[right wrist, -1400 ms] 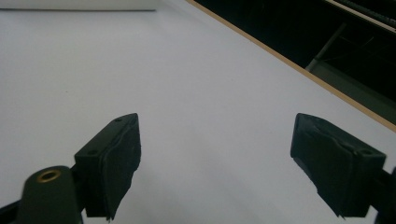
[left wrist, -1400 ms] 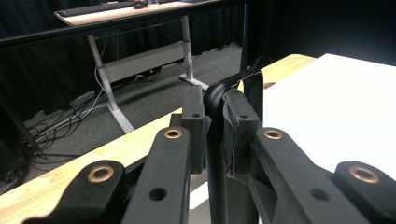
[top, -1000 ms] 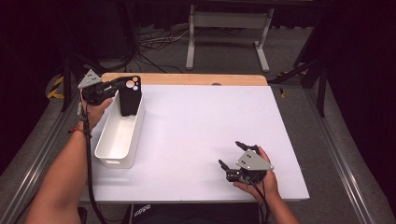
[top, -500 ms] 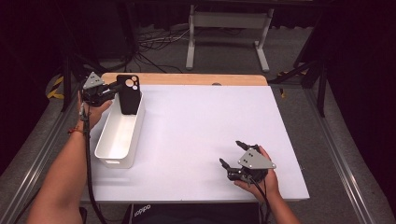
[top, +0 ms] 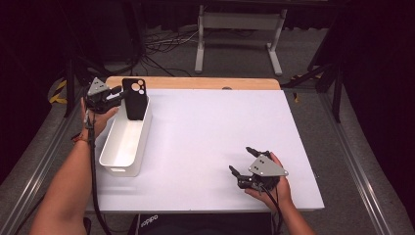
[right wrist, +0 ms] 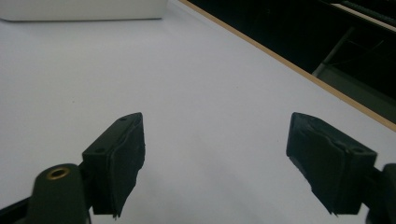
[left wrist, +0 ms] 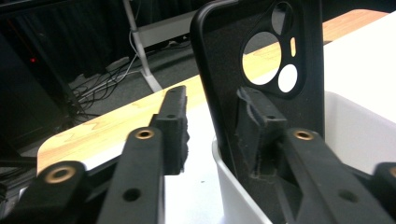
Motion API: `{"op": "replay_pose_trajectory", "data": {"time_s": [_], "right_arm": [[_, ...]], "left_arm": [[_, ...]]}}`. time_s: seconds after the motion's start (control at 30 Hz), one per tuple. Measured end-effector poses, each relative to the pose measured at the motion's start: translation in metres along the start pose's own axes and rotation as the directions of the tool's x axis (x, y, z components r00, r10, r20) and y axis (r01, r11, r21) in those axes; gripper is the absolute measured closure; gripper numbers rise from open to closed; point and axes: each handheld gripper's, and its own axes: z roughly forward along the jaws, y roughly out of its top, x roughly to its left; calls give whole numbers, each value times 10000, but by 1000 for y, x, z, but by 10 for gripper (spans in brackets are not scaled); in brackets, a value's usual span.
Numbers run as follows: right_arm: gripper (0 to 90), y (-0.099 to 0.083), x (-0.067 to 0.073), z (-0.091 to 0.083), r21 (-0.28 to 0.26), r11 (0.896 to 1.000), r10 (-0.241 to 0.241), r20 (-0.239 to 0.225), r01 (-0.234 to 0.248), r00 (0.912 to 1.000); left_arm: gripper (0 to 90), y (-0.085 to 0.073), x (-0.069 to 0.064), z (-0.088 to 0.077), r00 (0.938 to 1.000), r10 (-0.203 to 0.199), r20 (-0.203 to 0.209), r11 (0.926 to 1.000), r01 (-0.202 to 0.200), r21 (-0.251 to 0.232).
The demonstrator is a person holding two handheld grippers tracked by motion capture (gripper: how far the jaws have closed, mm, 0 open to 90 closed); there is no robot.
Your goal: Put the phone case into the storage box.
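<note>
A black phone case (top: pixel 134 98) stands upright in the far end of a white bin (top: pixel 111 147), with its camera cutouts at the top. My left gripper (top: pixel 120 92) is at the case's left side, held level. In the left gripper view the case (left wrist: pixel 261 56) rises out of the bin (left wrist: pixel 348 126), and my left gripper (left wrist: pixel 217 130) straddles its edge. It is open: one pad rests against the case's face and the other stands a small gap clear of it. My right gripper (top: pixel 241 160) rests near the table's front right, open and empty (right wrist: pixel 217 154).
The white table top (top: pixel 210 127) has a wooden strip (top: pixel 195 82) along its far edge. Past the table are a dark floor with cables and a metal stand (top: pixel 235 29). A cable trails from the left gripper along the person's forearm (top: pixel 73 166).
The left gripper and the case have drifted slightly toward the bin's far end, with the case settling lower into the bin. The right gripper has stayed put.
</note>
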Motion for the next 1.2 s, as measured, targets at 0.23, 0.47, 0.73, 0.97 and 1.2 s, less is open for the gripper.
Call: {"op": "replay_pose_trajectory", "data": {"time_s": [0.23,0.47,0.73,0.97,1.2], "right_arm": [[200,-1,-1,1,9,10000,3,38,-3,10000],[197,1,-3,-2,-222,9997,26,102,-24,9999],[200,4,-6,-3,-336,9986,424,237,-416,9988],[202,3,-8,-2,-362,9984,435,222,-427,9988],[202,4,-8,-3,-526,9977,446,192,-435,9988]], "left_arm": [[503,1,-2,-8,9997,4,-228,10000,-6,-71],[390,7,-14,-28,9996,169,-230,9994,-175,-290],[336,17,-26,-46,9992,370,-179,9978,-380,-548],[305,18,-35,-56,9994,349,0,9957,-348,-855],[247,16,-43,-65,9991,342,247,9953,-318,-917]]}}
